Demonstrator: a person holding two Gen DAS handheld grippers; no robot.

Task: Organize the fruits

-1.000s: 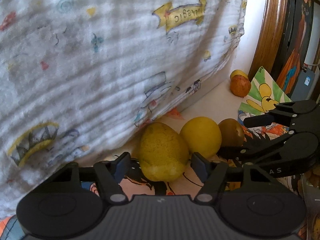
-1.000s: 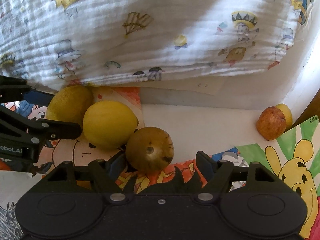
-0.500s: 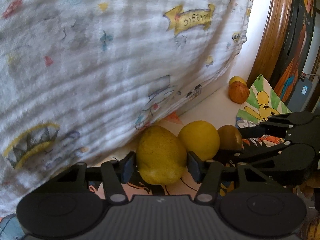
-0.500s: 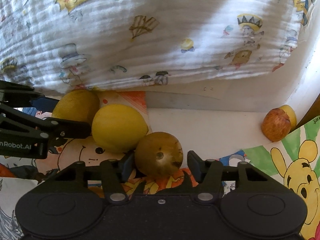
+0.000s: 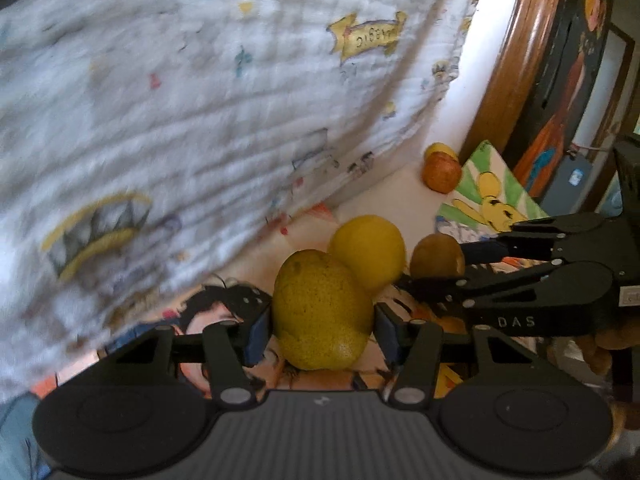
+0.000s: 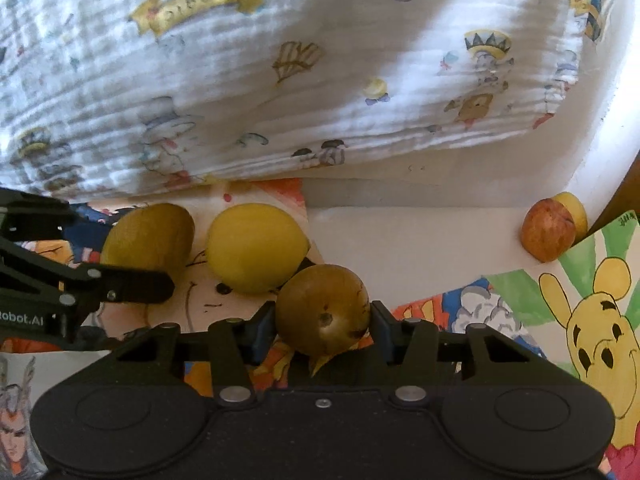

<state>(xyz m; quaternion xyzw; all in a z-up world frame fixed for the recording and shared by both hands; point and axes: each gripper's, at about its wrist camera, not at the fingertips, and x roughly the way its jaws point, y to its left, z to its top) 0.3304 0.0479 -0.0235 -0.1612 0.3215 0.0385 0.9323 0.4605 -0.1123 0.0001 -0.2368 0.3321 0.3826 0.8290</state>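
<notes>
Pear-shaped yellow-green fruit (image 5: pixel 322 316) sits between the blue pads of the left gripper (image 5: pixel 320 330), both pads pressed to its flanks. Long axis runs roughly away from the camera and slightly up-left, narrower end far, blunt end toward the gripper body. It is over the cartoon-print sheet (image 5: pixel 224 312); whether it rests on it or is just lifted, cannot tell.

Brown round fruit (image 6: pixel 322 310) is clamped the same way in the right gripper (image 6: pixel 323 326), pads touching either side. Its calyx dimple points back at the camera, low on the face. Nearly spherical, so no real long axis.

Round yellow fruit (image 6: pixel 256 248) lies free between the two held ones, just behind them, near each; contact unclear.

Red apple (image 6: pixel 548 234) sits well apart at far right, touching a yellow fruit (image 6: pixel 574 210) behind it, by the bear drawing (image 6: pixel 592 320). Printed muslin cloth (image 6: pixel 280 80) hangs behind everything.

Step, as judged: both grasps closed, the carry yet to come. Next move calls for a straight lift clear of the loose yellow fruit, then travel to a sorting spot, which is not in view. Smooth curved skins; slip risk if tilted.
</notes>
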